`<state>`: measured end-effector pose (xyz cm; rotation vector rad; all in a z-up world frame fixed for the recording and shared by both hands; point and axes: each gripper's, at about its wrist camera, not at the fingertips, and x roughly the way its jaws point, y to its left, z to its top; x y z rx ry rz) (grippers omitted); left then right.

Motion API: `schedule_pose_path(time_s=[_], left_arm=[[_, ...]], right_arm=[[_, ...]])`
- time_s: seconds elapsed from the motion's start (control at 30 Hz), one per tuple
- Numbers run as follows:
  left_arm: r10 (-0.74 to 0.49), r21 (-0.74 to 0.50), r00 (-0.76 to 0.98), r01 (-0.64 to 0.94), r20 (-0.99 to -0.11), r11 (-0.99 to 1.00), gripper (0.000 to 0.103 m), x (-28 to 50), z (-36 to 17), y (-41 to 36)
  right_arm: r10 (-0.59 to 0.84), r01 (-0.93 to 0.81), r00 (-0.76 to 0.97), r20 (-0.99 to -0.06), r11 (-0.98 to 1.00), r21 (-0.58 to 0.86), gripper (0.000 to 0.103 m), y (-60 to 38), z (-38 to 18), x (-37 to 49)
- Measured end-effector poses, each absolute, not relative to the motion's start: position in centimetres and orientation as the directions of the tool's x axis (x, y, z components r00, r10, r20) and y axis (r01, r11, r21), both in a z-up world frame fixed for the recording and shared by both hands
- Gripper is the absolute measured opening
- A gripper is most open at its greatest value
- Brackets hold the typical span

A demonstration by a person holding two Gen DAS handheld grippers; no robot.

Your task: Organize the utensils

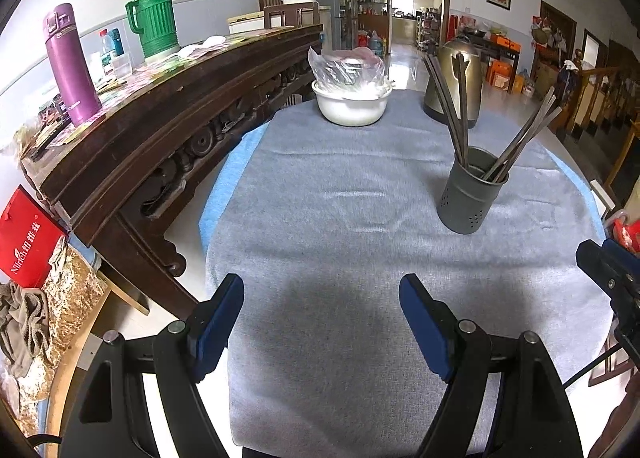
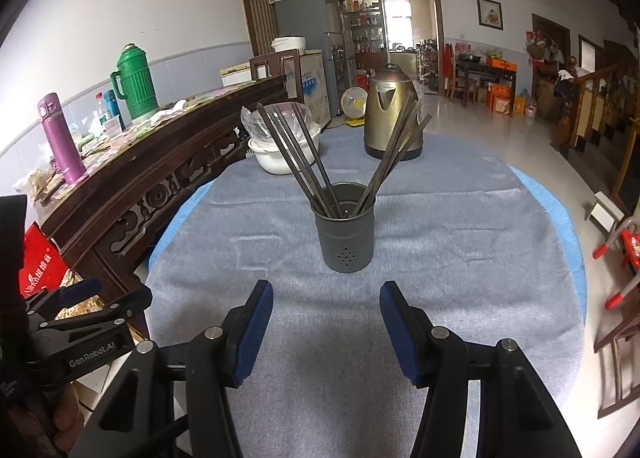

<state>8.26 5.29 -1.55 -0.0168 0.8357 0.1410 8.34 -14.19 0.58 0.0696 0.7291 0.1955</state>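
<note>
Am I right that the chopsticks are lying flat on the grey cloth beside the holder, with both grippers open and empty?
Not quite: the chopsticks stand inside the holder, as the right wrist view shows. Both the left gripper and right gripper are indeed open and empty.

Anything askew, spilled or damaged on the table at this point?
Nothing stands out. The utensil holder stands upright on the grey cloth with the chopsticks fanned inside it. The white bowl and kettle stand upright behind. Both the left gripper and right gripper are open and empty.
</note>
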Motion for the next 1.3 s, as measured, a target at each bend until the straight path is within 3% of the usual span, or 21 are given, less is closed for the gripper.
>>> schedule_pose_path(time_s=[0.47, 1.3], left_arm=[[0.112, 0.023, 0.714, -0.134, -0.691, 0.991, 0.082, 7.0, 0.8, 6.9], [0.125, 0.061, 0.715, -0.115, -0.688, 0.991, 0.082, 8.6, 2.1, 5.2]], right_arm=[[0.179, -0.141, 0.763, -0.621, 0.984, 0.11, 0.06, -12.8, 2.7, 7.7], [0.197, -0.134, 0.765, -0.613, 0.98, 0.147, 0.06, -14.4, 2.5, 10.0]])
